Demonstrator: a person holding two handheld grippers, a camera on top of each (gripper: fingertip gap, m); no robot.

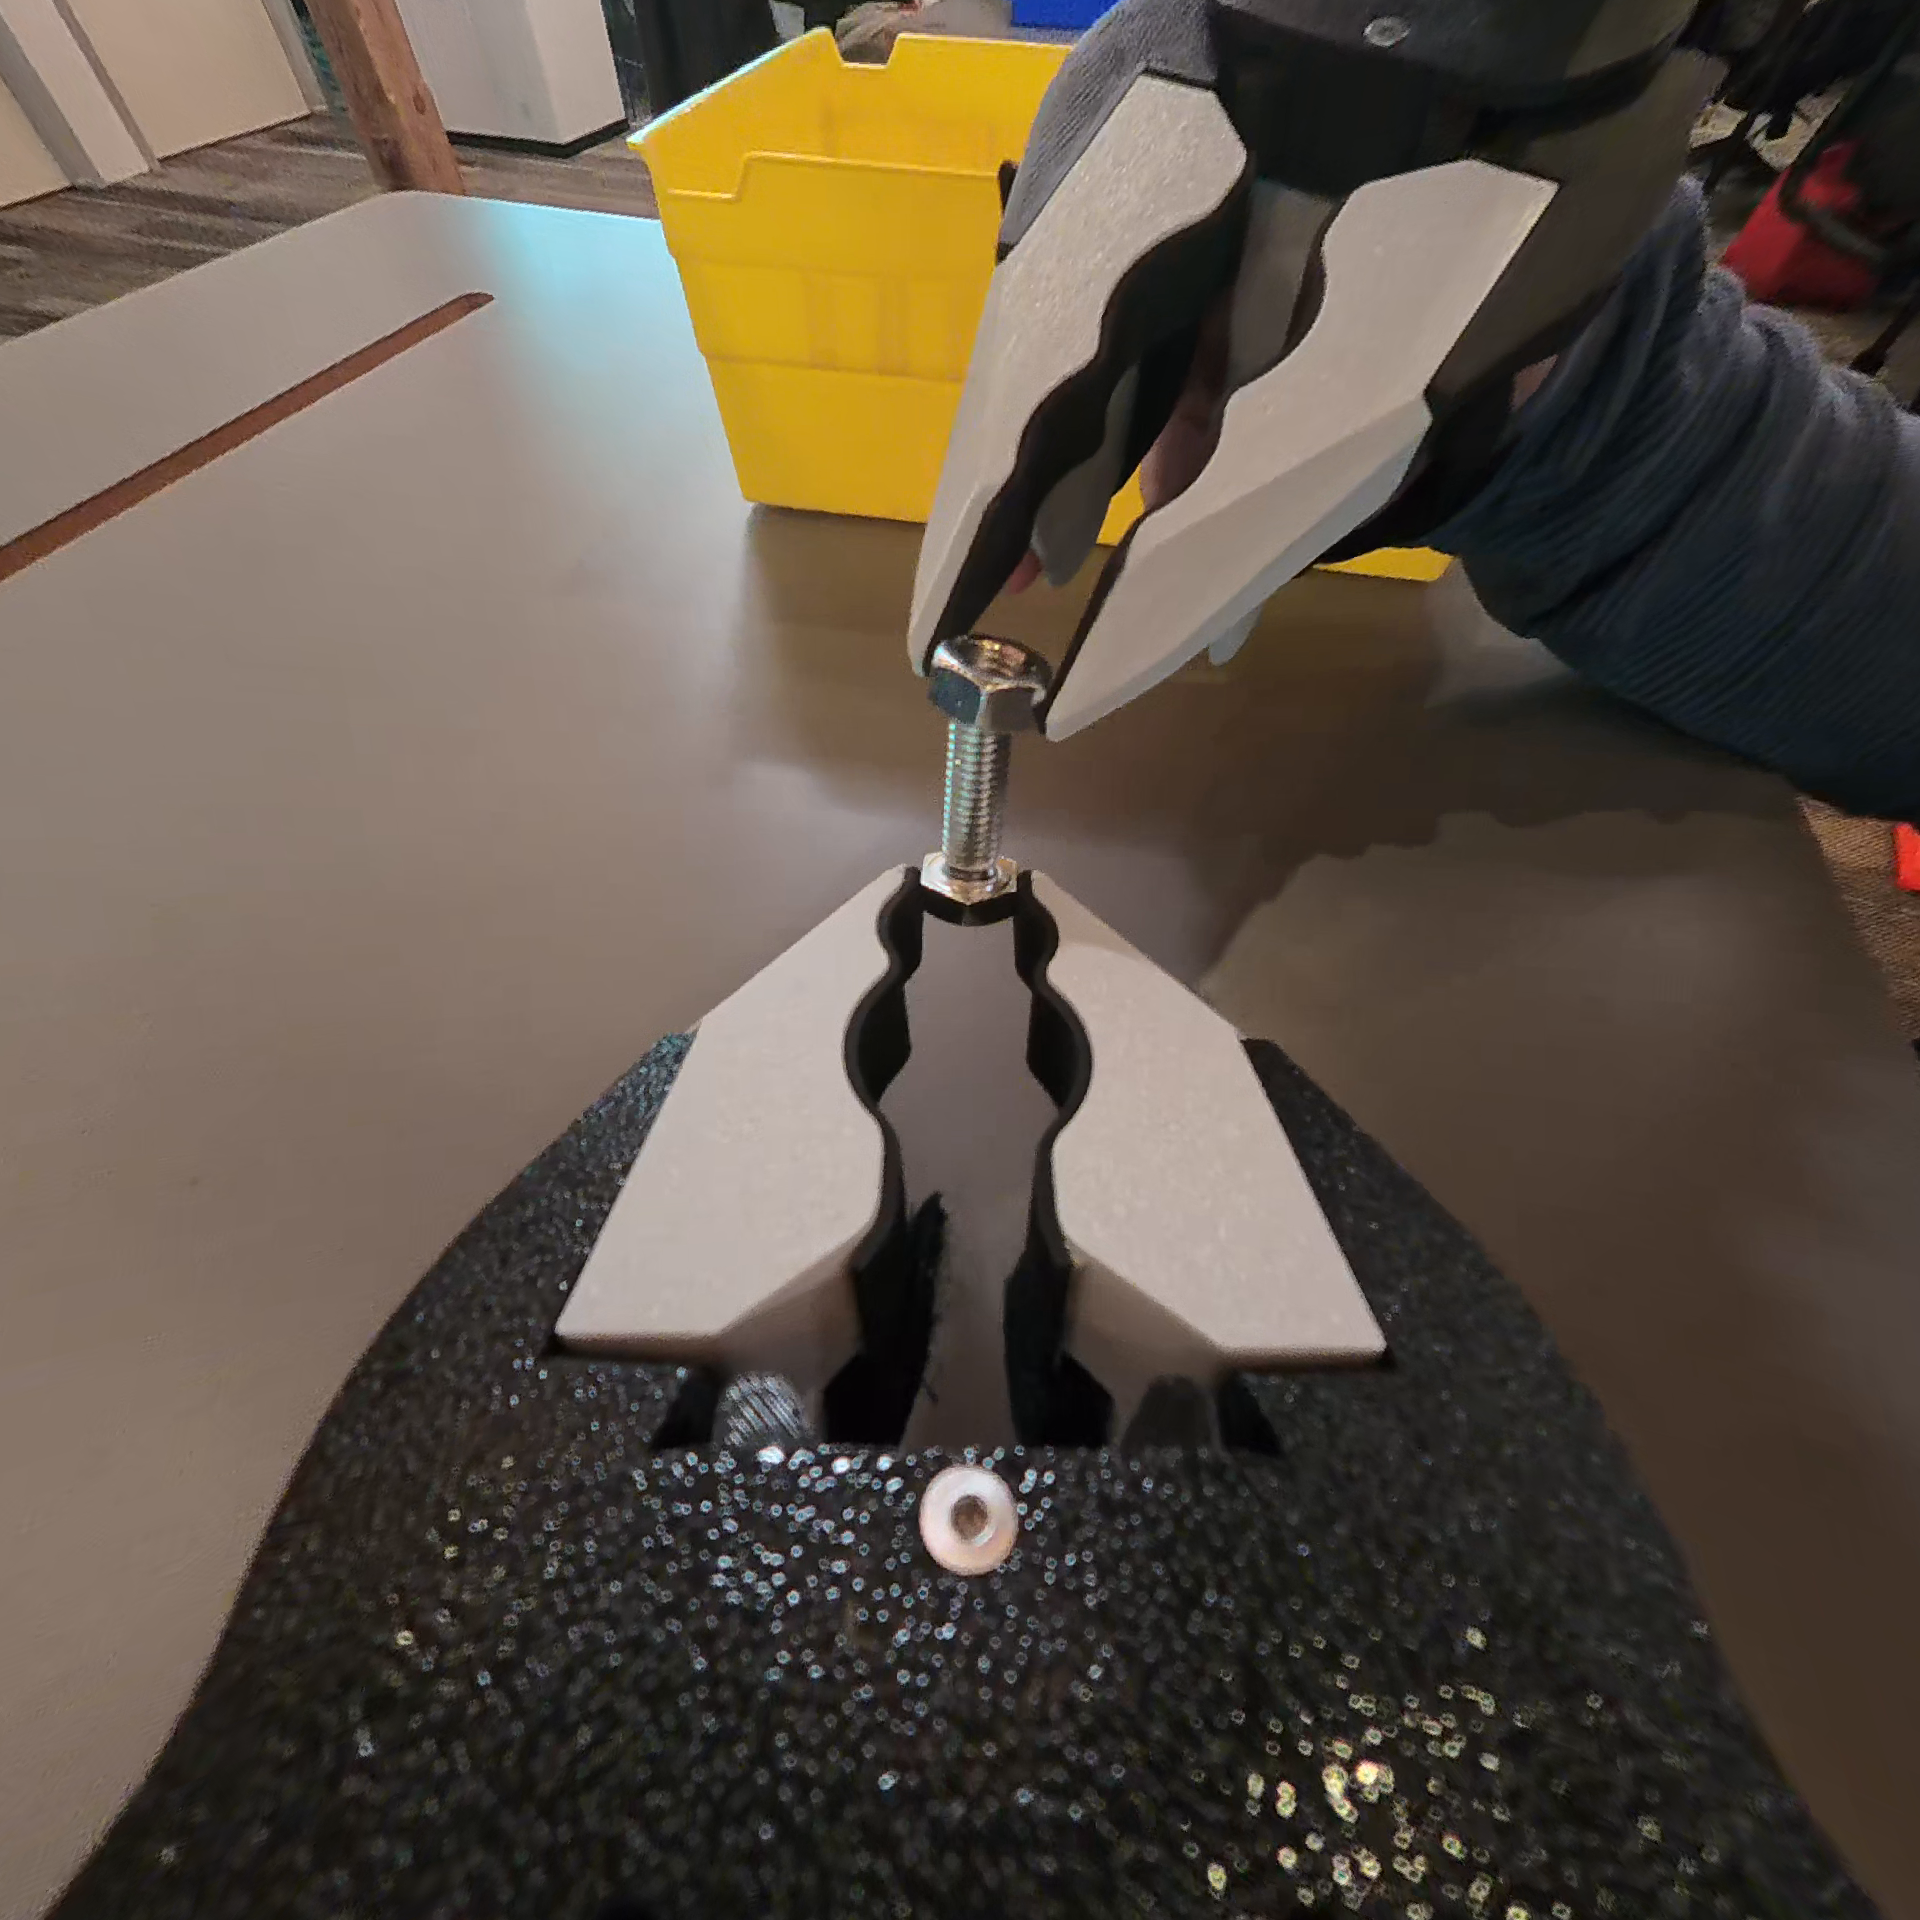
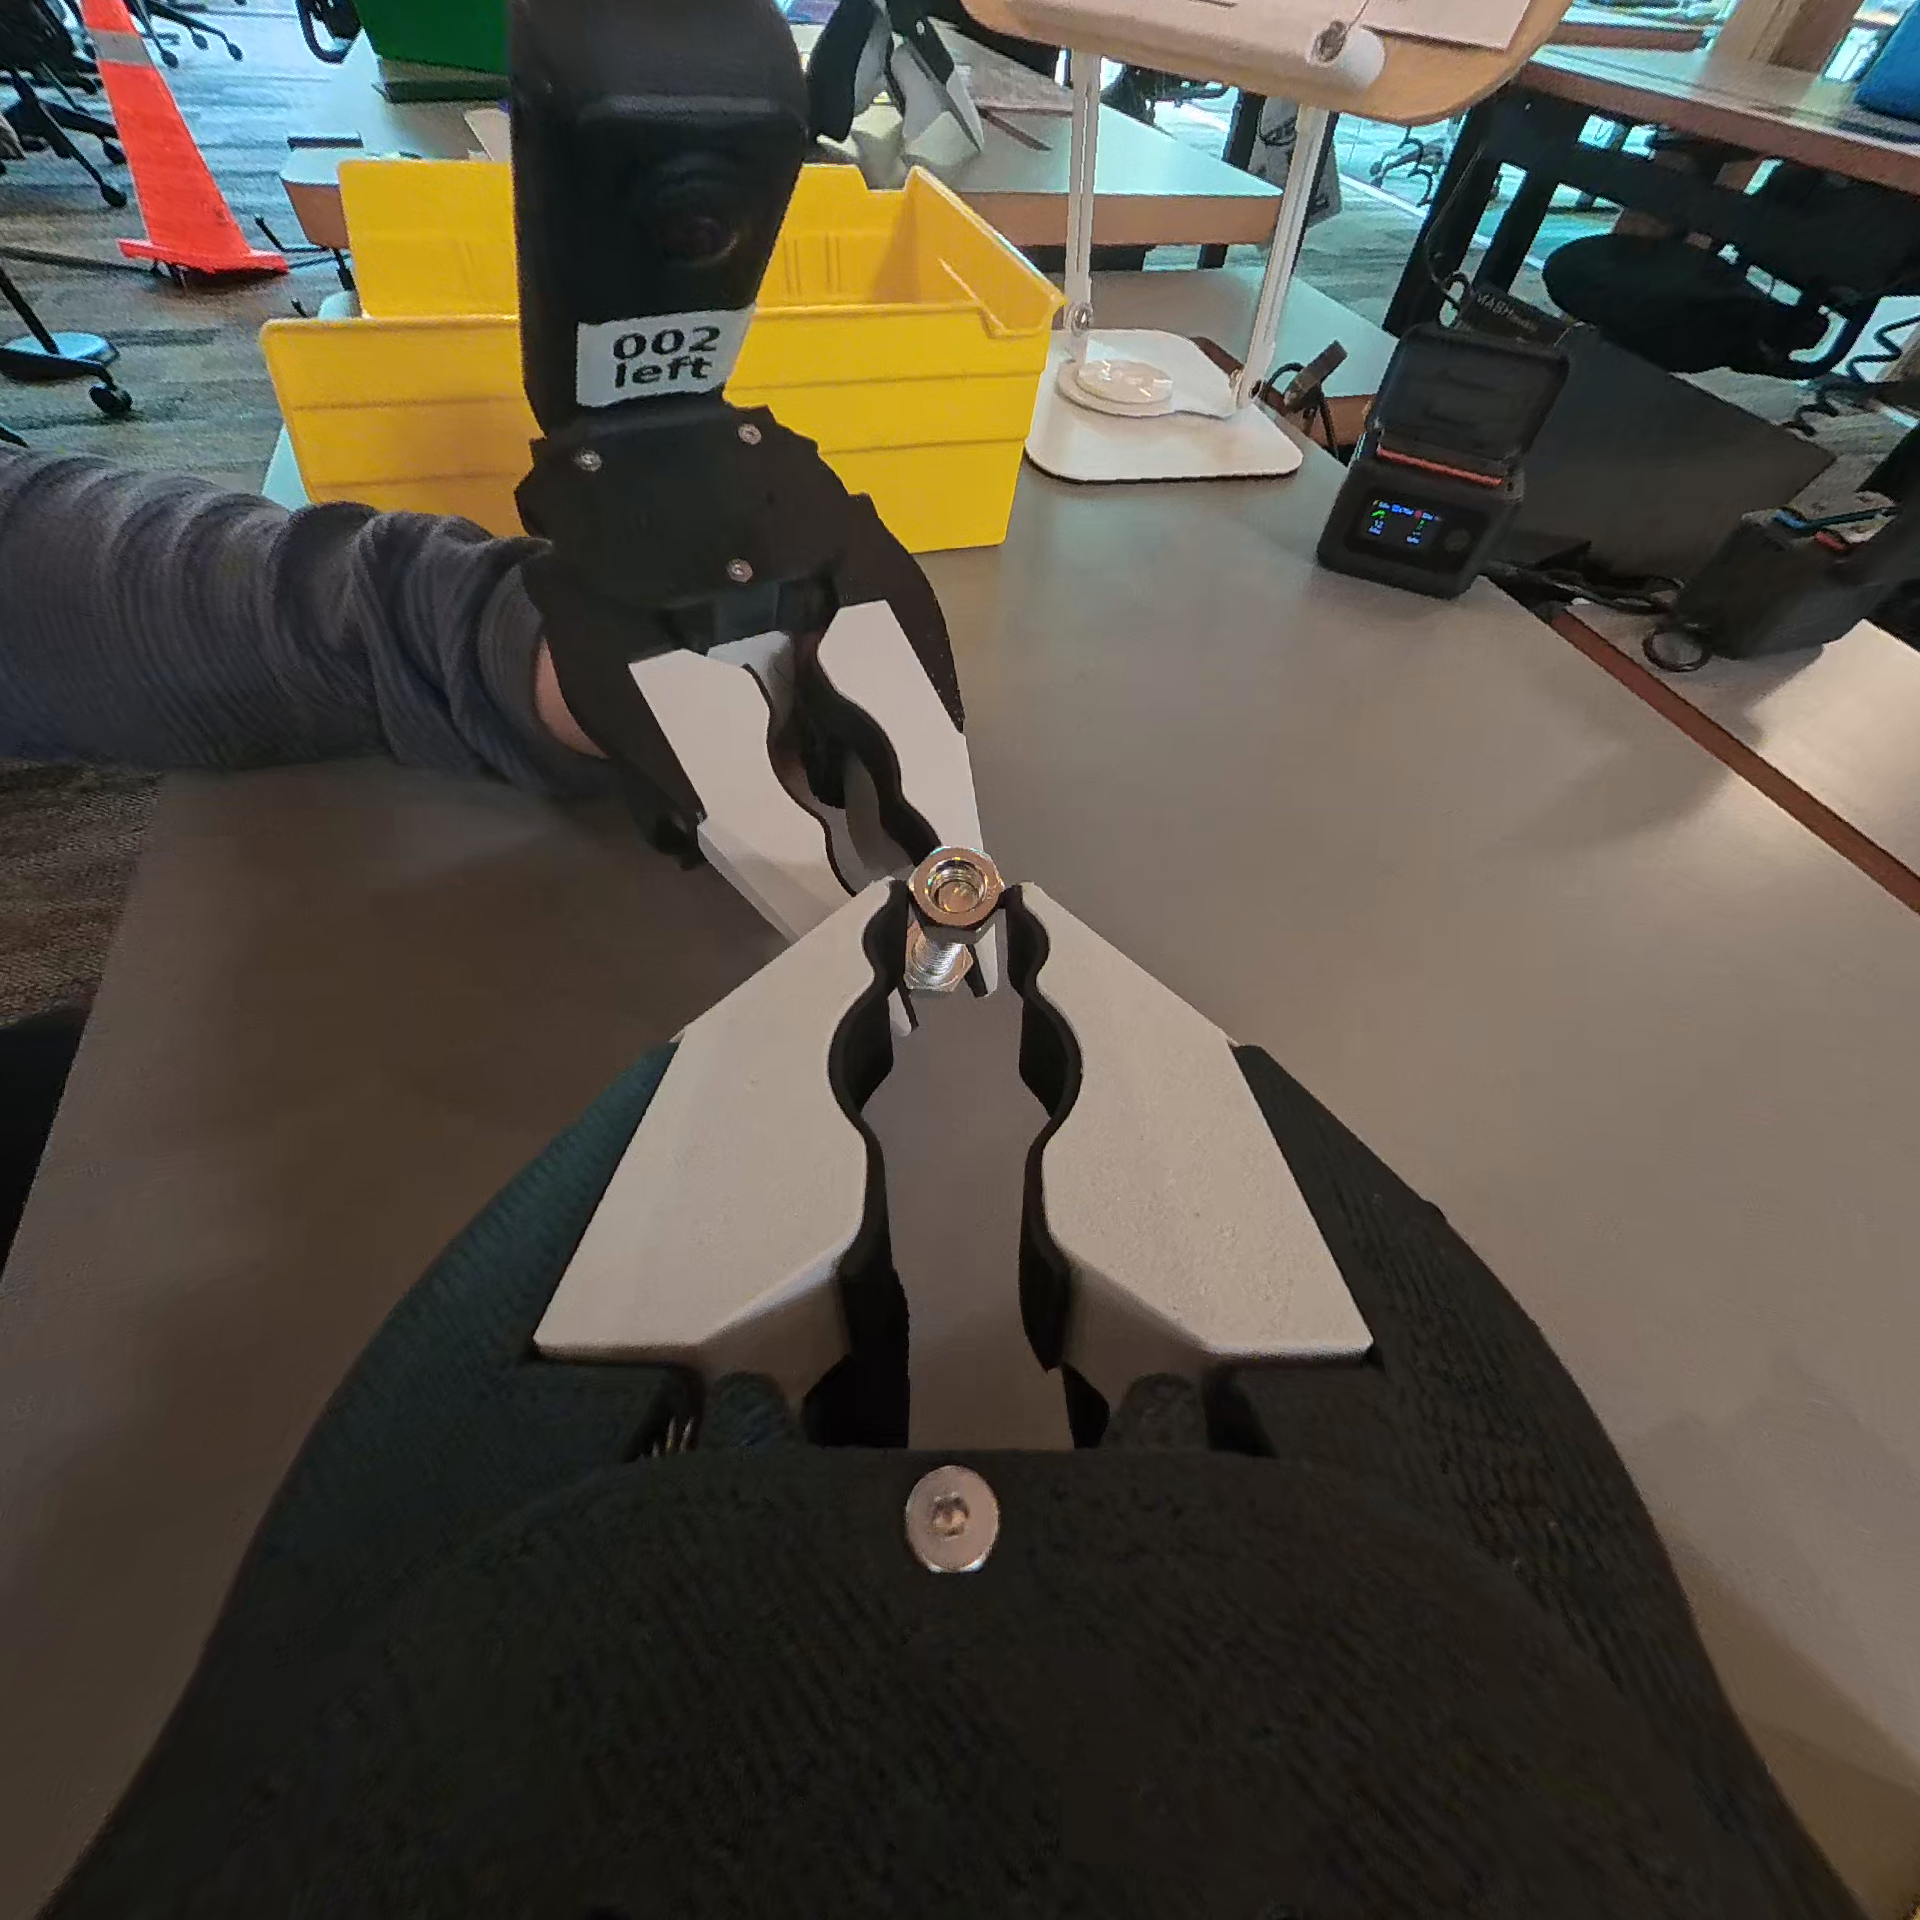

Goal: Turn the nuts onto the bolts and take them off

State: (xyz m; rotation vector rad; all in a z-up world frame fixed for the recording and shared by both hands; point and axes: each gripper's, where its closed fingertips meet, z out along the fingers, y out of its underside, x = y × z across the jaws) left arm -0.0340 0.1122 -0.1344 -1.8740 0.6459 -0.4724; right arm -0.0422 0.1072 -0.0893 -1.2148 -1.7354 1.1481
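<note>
A: How much room is there around the bolt [image 1: 975, 790]?

B: Plenty. The grey table [image 1: 364, 831] lies bare on every side of it. The nearest big thing is the yellow bin [image 1: 831, 312], standing behind the bolt. In the right wrist view a white stand [image 2: 1164, 416] and a small black box with a lit screen [image 2: 1439, 488] sit to the right of the bin, well apart from the bolt. The table's near edge shows to the bolt's left in that view, with carpet below it.

A: And the grippers?

B: The left gripper [image 1: 971, 883] is clamped on the bolt's head, holding the bolt upright above the table, thread pointing up. The right gripper [image 2: 951, 904] comes down from above and pinches the nut [image 1: 985, 688] between its fingertips [image 1: 1081, 696].

A: Where is the nut on the bolt?

B: At the very top of the thread. From above, the bolt's end shows inside the nut's hole, about level with its upper face.

A: How do the parts look?

B: Both are bright silver metal. The nut is six-sided; the thread below it is bare down to the head.
</note>
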